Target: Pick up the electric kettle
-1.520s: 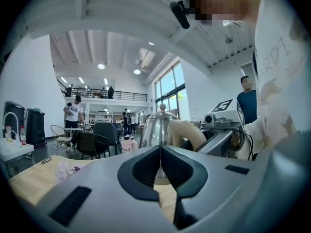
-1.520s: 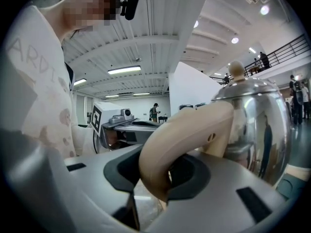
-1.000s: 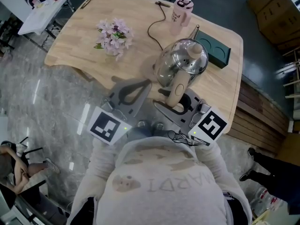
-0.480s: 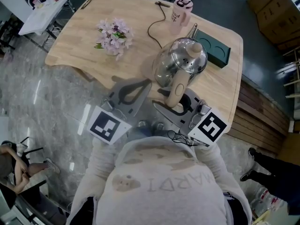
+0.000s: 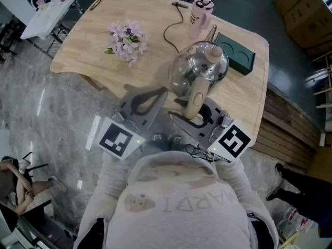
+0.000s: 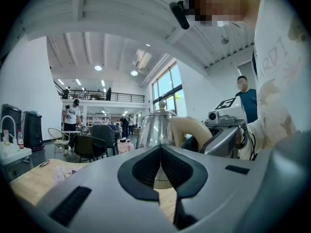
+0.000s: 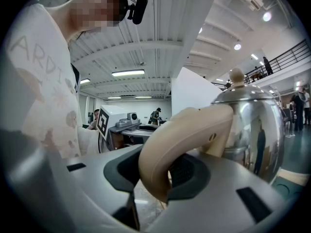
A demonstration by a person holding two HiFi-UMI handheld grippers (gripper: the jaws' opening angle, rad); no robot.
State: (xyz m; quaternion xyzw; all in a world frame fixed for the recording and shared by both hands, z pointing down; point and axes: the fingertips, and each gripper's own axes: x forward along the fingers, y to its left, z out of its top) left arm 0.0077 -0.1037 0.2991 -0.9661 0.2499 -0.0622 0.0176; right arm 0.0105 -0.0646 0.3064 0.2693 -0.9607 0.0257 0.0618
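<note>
The electric kettle is polished steel with a beige knob and a beige handle. It is over the near right part of the wooden table. My right gripper is shut on that handle, and in the right gripper view the handle fills the space between the dark pads of my right gripper. My left gripper hovers just left of the kettle with its jaws together and nothing in them. In the left gripper view the kettle stands straight ahead of my left gripper. Whether the kettle rests on the table I cannot tell.
A bunch of pink flowers lies at the table's middle left. A pink cup and a black cord are at the far edge. A dark green box sits right behind the kettle. A person's legs show on the floor at lower right.
</note>
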